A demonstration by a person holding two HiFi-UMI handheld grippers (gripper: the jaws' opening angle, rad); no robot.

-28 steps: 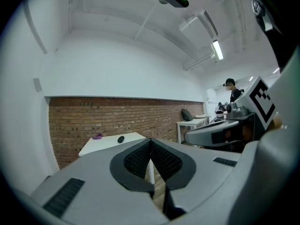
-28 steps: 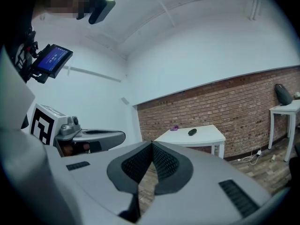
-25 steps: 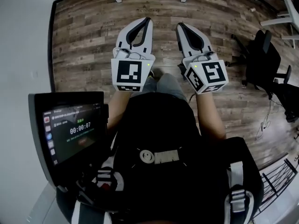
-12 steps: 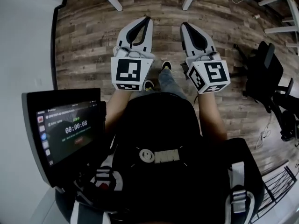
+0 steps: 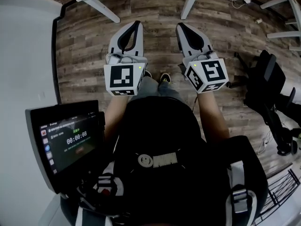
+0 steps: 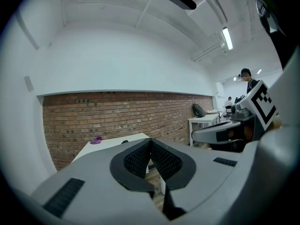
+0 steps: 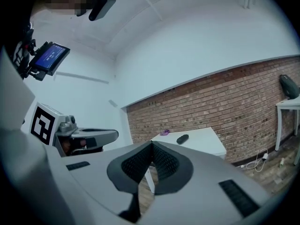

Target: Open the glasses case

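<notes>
Glasses case, dark oblong [image 7: 183,138], well apart from grey L gripper [image 5: 137,23], R gripper [image 5: 180,25]: side by side, approx level, jaws together, empty. Sits on white table [image 7: 206,145] nr purple item [image 7: 164,132].

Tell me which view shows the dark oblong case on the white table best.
Right gripper view: the dark oblong case lies unobstructed on the white table. Left gripper view catches only a dark sliver of it; head view shows only the table's edge.
</notes>
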